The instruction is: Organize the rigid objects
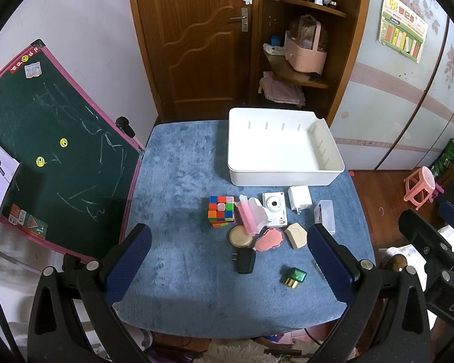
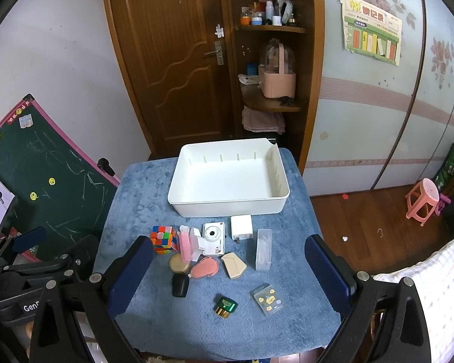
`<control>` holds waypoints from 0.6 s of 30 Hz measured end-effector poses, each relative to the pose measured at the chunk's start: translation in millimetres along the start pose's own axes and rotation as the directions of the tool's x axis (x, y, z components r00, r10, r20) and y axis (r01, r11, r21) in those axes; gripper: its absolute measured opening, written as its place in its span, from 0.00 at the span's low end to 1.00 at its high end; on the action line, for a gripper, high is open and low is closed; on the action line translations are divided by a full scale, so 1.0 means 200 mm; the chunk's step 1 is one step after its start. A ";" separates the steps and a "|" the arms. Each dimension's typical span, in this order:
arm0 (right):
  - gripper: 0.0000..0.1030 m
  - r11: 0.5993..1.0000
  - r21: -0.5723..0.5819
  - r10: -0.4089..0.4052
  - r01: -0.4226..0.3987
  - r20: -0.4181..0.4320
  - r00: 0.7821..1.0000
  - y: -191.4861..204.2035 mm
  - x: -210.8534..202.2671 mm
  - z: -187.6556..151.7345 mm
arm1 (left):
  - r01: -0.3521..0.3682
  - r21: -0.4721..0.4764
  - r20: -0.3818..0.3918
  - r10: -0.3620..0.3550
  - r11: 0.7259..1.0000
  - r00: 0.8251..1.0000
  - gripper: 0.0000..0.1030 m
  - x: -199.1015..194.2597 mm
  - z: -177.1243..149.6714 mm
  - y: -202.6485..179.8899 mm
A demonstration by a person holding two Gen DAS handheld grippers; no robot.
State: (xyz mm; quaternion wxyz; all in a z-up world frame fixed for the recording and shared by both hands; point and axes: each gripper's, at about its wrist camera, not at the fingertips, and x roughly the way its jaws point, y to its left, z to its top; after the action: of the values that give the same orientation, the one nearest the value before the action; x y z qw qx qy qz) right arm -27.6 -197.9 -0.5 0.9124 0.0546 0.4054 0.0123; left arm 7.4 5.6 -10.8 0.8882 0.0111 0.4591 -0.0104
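An empty white bin (image 1: pixel 283 146) (image 2: pixel 228 178) stands at the far side of a blue-covered table (image 1: pixel 181 181) (image 2: pixel 136 199). In front of it lie a Rubik's cube (image 1: pixel 221 211) (image 2: pixel 163 238), a pink comb (image 1: pixel 245 217), a white toy camera (image 2: pixel 214 237), a white charger (image 1: pixel 299 198) (image 2: pixel 241 226), a clear case (image 2: pixel 264 248), a black adapter (image 1: pixel 245 260) (image 2: pixel 180 284), a green box (image 1: pixel 294 276) (image 2: pixel 225 305) and a sticker packet (image 2: pixel 268 299). My left gripper (image 1: pixel 228 266) and right gripper (image 2: pixel 227 275) hover open and empty above the near table edge.
A green chalkboard (image 1: pixel 54 157) leans at the table's left. A wooden door (image 1: pixel 193 36) and corner shelves with a pink basket (image 1: pixel 305 51) stand behind. A pink stool (image 2: pixel 422 201) sits on the wooden floor at right. A round compact (image 1: pixel 240 236), pink brush (image 1: pixel 269 240) and beige box (image 1: pixel 296 235) lie mid-table.
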 end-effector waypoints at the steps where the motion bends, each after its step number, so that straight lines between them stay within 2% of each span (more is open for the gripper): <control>1: 0.97 1.000 0.001 -0.001 0.001 -0.001 1.000 0.00 0.00 0.00 | -0.001 0.000 0.000 0.001 1.000 1.000 0.99 0.00 0.00 0.00; 18: 0.97 1.000 0.005 -0.003 0.003 -0.001 1.000 0.02 0.02 0.00 | 0.004 0.013 0.019 -0.004 1.000 1.000 0.99 0.03 0.05 0.02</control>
State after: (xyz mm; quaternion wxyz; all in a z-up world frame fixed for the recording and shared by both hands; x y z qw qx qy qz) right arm -24.2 -193.9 -2.6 0.9121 0.0562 0.4061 0.0102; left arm 19.4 8.7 -10.9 0.8925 0.0159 0.4504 -0.0155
